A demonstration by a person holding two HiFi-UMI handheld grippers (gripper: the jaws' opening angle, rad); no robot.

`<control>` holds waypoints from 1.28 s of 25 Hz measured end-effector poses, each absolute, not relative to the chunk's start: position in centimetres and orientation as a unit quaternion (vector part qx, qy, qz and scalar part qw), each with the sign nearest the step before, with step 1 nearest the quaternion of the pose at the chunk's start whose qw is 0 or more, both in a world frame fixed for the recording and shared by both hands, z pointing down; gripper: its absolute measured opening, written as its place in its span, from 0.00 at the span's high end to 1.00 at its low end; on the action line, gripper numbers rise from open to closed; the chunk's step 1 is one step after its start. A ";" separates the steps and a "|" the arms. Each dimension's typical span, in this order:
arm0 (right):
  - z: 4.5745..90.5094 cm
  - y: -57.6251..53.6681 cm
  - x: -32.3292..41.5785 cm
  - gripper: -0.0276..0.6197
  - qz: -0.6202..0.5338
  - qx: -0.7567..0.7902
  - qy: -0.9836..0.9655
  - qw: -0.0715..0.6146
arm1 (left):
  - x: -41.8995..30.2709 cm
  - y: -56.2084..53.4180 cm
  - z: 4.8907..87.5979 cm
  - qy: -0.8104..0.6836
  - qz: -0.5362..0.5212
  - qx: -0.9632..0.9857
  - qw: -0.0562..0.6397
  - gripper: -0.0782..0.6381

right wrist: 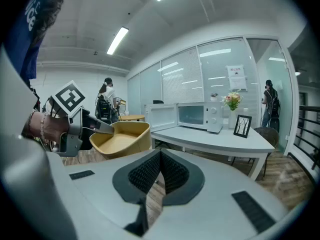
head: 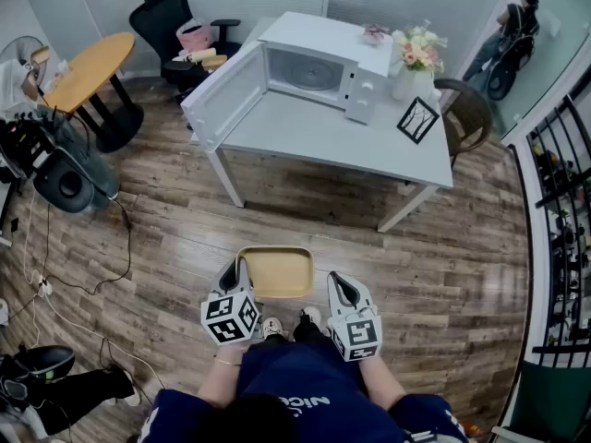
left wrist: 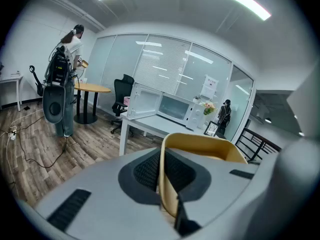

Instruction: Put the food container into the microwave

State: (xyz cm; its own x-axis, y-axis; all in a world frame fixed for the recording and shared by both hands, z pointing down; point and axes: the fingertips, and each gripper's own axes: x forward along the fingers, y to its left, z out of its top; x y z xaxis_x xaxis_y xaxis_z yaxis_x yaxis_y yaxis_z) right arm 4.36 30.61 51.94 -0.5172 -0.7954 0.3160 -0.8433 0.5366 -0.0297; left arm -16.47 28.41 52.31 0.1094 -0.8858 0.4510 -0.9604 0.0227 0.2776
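Observation:
The food container (head: pixel 274 272) is a shallow tan tray held above the wooden floor, short of the table. My left gripper (head: pixel 236 277) is shut on its left rim; in the left gripper view the container (left wrist: pixel 202 145) has its wall pinched between the pads. My right gripper (head: pixel 342 289) hangs just right of the container, apart from it, shut and holding nothing. From the right gripper view the container (right wrist: pixel 121 136) and the left gripper (right wrist: pixel 75 129) show at left. The white microwave (head: pixel 319 70) stands on the white table (head: pixel 305 127) with its door (head: pixel 222 95) swung open to the left.
A vase of flowers (head: pixel 414 63) and a framed picture (head: pixel 417 120) stand right of the microwave. A brown chair (head: pixel 466 113) is at the table's right end. A black office chair (head: pixel 171 21), a round wooden table (head: pixel 88 67) and floor cables (head: pixel 83 284) lie to the left.

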 end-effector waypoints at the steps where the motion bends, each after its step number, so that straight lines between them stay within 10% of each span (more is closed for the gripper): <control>1: 51.8 30.8 4.4 0.95 0.090 0.477 -0.864 0.133 | -16.6 28.7 52.3 -0.663 0.071 0.696 0.268 0.87; 11: 52.1 31.1 3.6 0.94 0.098 0.490 -0.858 0.119 | -16.8 29.5 52.2 -0.657 0.064 0.700 0.272 0.88; 15: 51.9 30.6 3.5 0.60 0.112 0.479 -0.865 0.102 | -17.4 29.6 52.2 -0.663 0.065 0.693 0.274 0.87; 19: 51.6 30.0 4.1 0.47 0.111 0.477 -0.866 0.096 | -17.3 29.5 52.4 -0.667 0.062 0.690 0.274 0.88; 32: 50.6 26.9 7.2 0.37 0.083 0.479 -0.868 0.101 | -14.7 27.3 52.5 -0.665 0.056 0.696 0.266 0.87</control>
State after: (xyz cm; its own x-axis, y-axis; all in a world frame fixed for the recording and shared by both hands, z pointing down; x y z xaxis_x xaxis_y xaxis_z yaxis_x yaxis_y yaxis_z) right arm 7.20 26.92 50.56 -0.5217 -0.8144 0.2541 -0.8477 0.5285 -0.0468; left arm -14.66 27.29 52.45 0.1100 -0.8954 0.4316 -0.9545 0.0259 0.2969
